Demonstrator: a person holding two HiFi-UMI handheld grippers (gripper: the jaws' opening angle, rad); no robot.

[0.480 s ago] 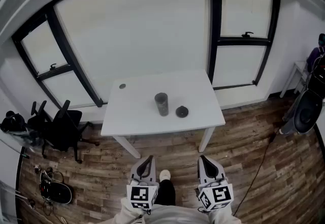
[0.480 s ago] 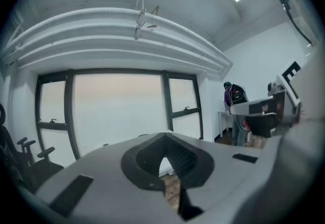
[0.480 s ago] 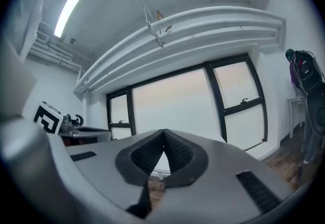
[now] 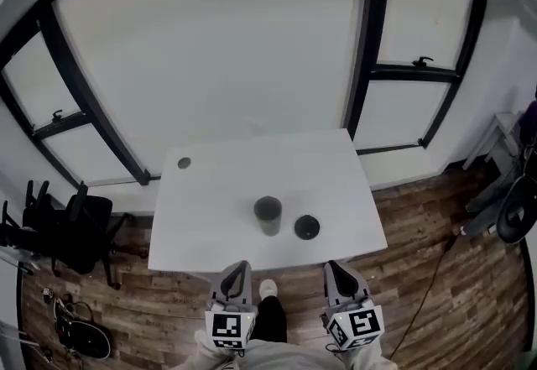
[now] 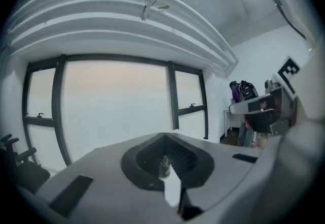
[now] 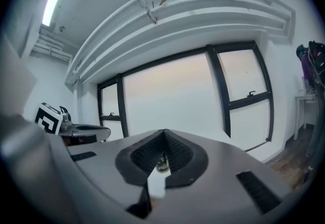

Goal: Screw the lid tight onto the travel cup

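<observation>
So the dark cylindrical travel cup [image 4: 268, 215] is standing upright on the white rectangular table [image 4: 210, 217], roughly mid-width and closer to the near edge. Its round dark lid [image 4: 307, 227] is lying flat just to the right of it, close but not touching, so it's not on the cup yet. A small round dark thing [image 4: 184, 163] is sitting well apart, near the table's back left corner (too small to say what it is).

The left gripper [image 4: 239, 269] and the right gripper [image 4: 337, 269] are both hanging side by side just short of the table's near edge, pointing at it. They're nowhere near touching the cup or lid. Both are sitting with their jaws pressed together and nothing pinched between them. In each gripper view the cup is peeking through the notch past the closed tips, well ahead.

A black office chair [image 4: 71, 230] is sitting left of the table on the wooden plank floor [image 4: 436, 276].
</observation>
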